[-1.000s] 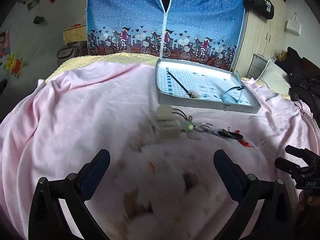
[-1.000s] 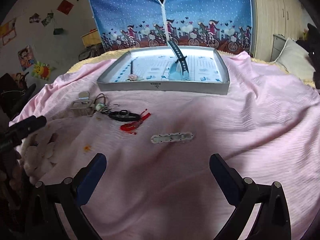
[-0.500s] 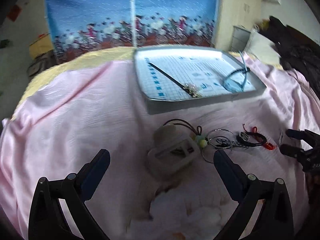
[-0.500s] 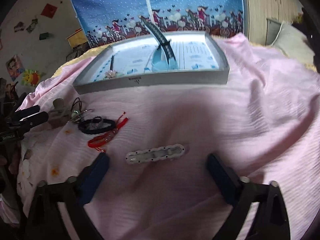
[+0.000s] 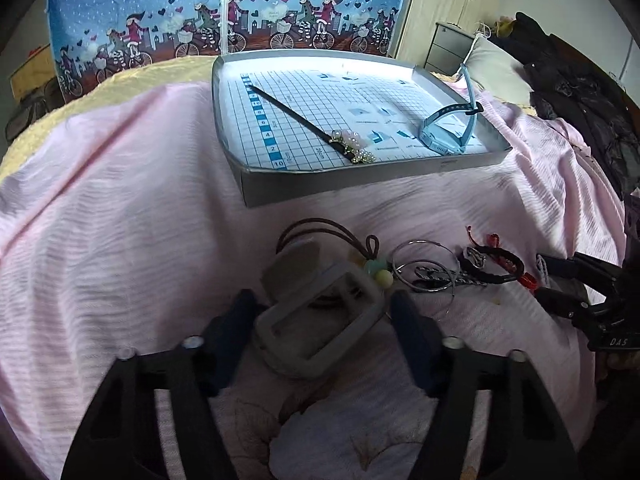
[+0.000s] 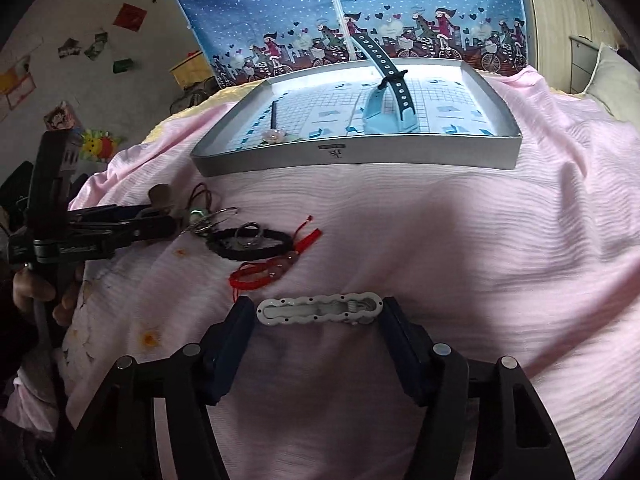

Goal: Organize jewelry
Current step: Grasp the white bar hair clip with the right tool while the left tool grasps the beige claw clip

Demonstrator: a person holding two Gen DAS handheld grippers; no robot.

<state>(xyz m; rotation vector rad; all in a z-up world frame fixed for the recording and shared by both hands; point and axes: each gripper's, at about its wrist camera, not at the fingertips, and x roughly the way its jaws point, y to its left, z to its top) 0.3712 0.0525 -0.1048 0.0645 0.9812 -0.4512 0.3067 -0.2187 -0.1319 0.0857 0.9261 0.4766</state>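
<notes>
A grey open box (image 5: 316,312) lies on the pink blanket, and my left gripper (image 5: 322,300) is shut on its two sides. My right gripper (image 6: 316,306) is shut on the ends of a white hair clip (image 6: 318,310). Between the two grippers lie key rings (image 5: 424,268), a black bracelet (image 6: 252,244) and a red string bracelet (image 6: 260,276). Behind them stands a silver tray (image 6: 360,160). It holds a blue watch (image 6: 384,116) and a black choker with a flower (image 5: 288,110). From the side, the left gripper (image 6: 172,220) hides most of the box.
A blue patterned fabric wardrobe (image 5: 224,8) stands behind the bed. A pillow (image 5: 496,68) and dark clothes (image 5: 580,100) lie at the far right. A person's hand (image 6: 32,288) holds the left gripper's handle. The pink blanket (image 6: 500,260) stretches right of the clip.
Both grippers moved forward and down, and their fingers closed in. The left now grips the grey box, the right the white clip.
</notes>
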